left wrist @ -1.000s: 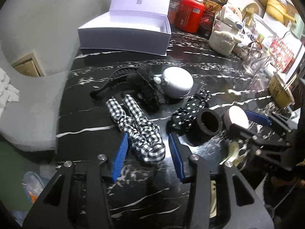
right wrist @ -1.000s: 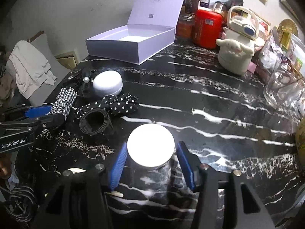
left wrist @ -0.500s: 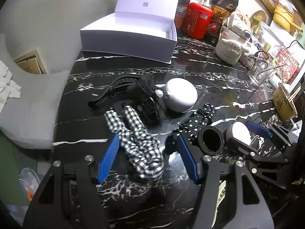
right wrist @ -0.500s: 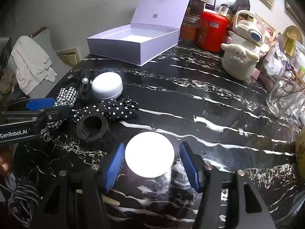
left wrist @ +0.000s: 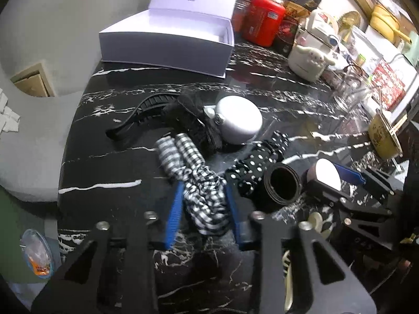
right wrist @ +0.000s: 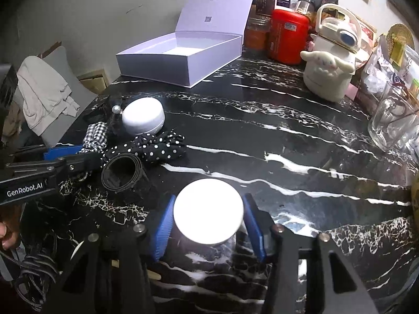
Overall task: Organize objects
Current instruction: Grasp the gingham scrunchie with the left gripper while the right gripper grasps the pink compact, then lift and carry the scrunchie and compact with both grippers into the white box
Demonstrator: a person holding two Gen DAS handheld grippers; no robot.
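My left gripper (left wrist: 204, 209) is shut on the black-and-white checked scrunchie (left wrist: 201, 196), which still lies on the black marble table (left wrist: 110, 172). My right gripper (right wrist: 208, 222) is shut on a jar with a white lid (right wrist: 208, 217), held at the table's near side. Beside the scrunchie lie a polka-dot bow (left wrist: 259, 162), a black ring of band (left wrist: 284, 185), a round white case (left wrist: 239, 120) and a black hair claw (left wrist: 157, 115). An open lavender box (left wrist: 167, 41) stands at the back; its inside is empty in the right wrist view (right wrist: 183, 52).
At the back and right stand a red canister (right wrist: 286, 36), a white cartoon kettle (right wrist: 330, 70), a clear glass mug (right wrist: 392, 123) and jars. A grey chair with cloth (right wrist: 42, 99) is left of the table. A yellow bowl (left wrist: 383, 138) sits at the right edge.
My left gripper has moved forward and closed its fingers onto the checked scrunchie. My right gripper has closed in against the white-lidded jar and stayed in place.
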